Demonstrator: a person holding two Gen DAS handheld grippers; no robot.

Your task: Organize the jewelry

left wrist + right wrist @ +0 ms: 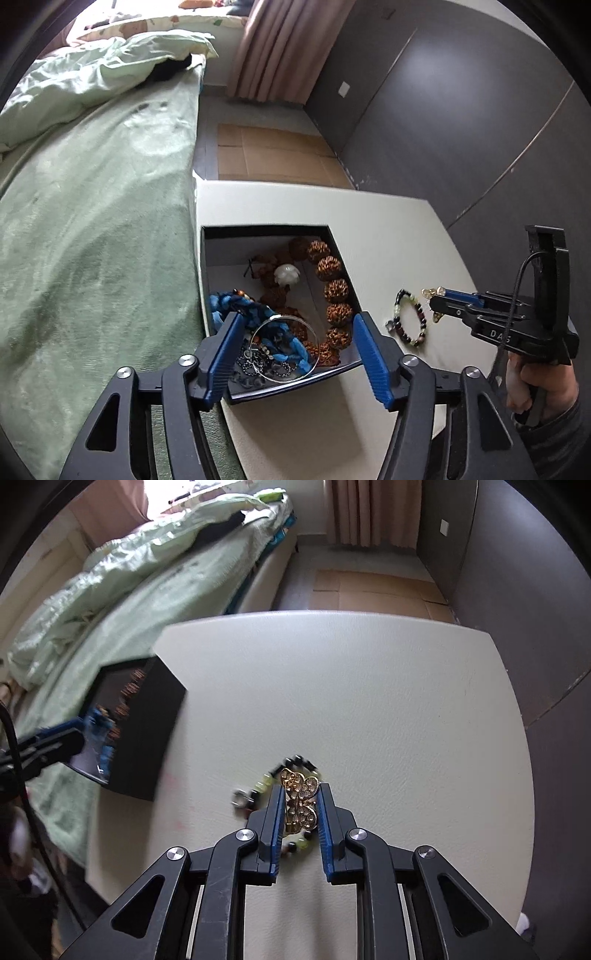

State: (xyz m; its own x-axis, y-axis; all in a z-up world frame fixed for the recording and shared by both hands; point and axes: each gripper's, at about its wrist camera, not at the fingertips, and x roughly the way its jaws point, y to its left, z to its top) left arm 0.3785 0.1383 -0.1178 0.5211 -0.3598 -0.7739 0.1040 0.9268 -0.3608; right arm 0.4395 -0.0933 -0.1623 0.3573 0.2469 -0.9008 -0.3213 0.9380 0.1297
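Right gripper (300, 808), clenched on the gold brooch (301, 801), should lift clear of the bracelet (258, 794) before crossing to the box (332, 240).

The worktop (369, 686) has a pale, matt, faintly grained skin, like leatherette. The box (155, 731) looks like matt black card outside, with a lighter smooth lining inside (229, 258). In it lie big brown beads (334, 288) with a rough, knobbly seed-like surface, a blue braided cord (240, 306) of soft fibre, a thin shiny metal bangle (284, 345) and a smooth white stone-like piece (286, 275). On the worktop, the beaded bracelet (410, 321) shows glossy dark and pale green beads. The butterfly ornament (301, 801) is bright gold-coloured filigree metal. Both sets of fingers (221, 354) carry ribbed blue pads on matt black plastic with shiny metal pivot pins. The bed (92, 240) wears a plush green cloth.
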